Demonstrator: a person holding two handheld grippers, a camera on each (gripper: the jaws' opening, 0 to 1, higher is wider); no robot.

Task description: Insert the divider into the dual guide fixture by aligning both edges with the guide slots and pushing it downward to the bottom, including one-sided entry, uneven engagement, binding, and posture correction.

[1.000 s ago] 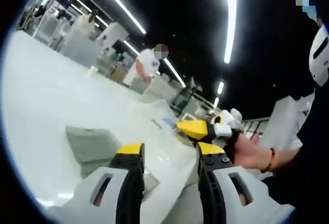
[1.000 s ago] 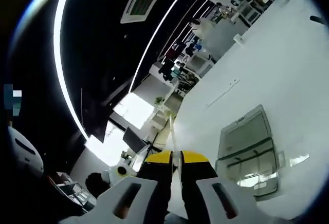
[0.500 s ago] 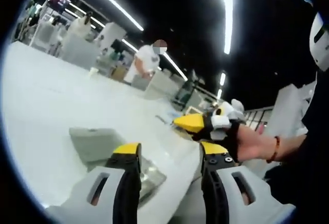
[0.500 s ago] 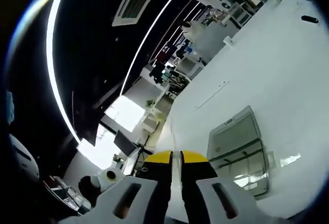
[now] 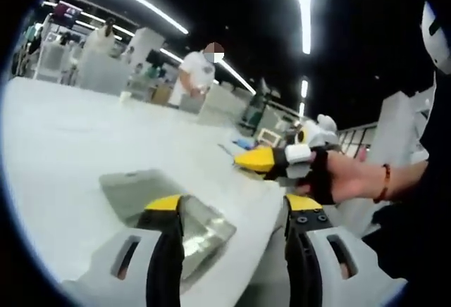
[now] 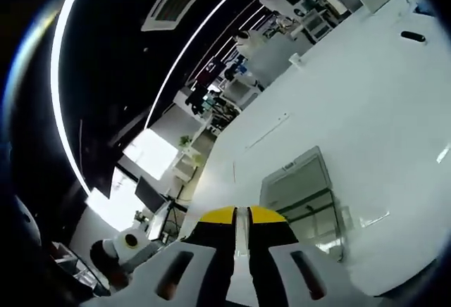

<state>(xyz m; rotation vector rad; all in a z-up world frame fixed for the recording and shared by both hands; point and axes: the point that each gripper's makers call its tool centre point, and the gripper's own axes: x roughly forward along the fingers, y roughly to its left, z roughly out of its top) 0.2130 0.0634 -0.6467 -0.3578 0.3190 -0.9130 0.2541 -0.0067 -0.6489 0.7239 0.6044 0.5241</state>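
Approach step, I judge: right gripper clenched on thin divider; left gripper spread, empty; fixture centre-right; next, align edges with slots.

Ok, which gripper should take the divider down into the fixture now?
Right. The right gripper is shut on the thin divider, beside the clear fixture. The left gripper is open, holding nothing.

Long ceiling light strips glare against a dark ceiling; the white table is washed out bright. Fisheye bending curves edges, toward 9 o'clock especially.
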